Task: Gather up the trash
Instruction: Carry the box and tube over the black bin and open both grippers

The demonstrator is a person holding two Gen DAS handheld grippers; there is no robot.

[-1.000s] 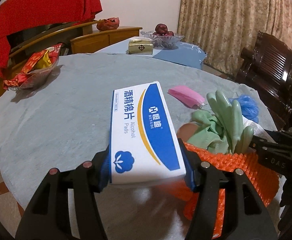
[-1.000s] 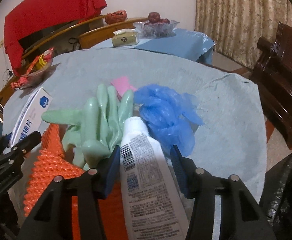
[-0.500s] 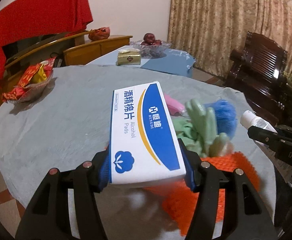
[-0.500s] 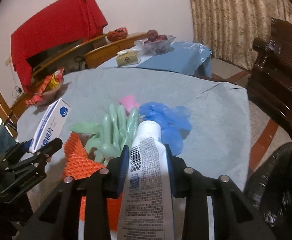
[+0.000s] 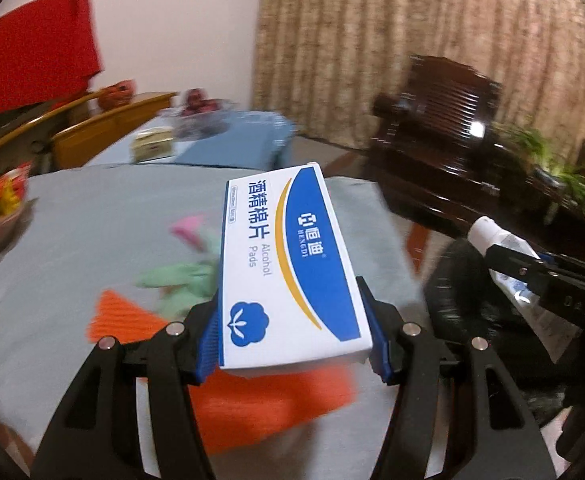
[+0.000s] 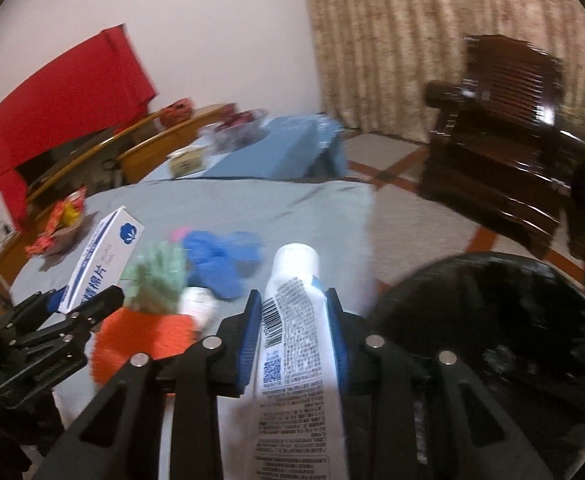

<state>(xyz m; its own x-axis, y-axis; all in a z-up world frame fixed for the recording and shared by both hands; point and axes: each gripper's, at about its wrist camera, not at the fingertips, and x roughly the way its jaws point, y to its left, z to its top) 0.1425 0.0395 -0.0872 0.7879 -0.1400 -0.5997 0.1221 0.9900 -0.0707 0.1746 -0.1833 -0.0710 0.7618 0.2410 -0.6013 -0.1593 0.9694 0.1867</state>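
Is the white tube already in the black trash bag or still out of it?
Out. The white tube is clamped in the right claw, beside the black trash bag, not inside it.

1. Pale wall hung with red cloth — beige patterned curtains beside it.
2. Dark wooden armchair on tiled floor.
3. Grey-covered table; blue-covered table behind.

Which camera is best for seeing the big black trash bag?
The right wrist view. There the black trash bag fills the lower right, with its round rim showing beside the white tube in the right gripper. The left wrist view shows only a dark, blurry part of it behind the right gripper.
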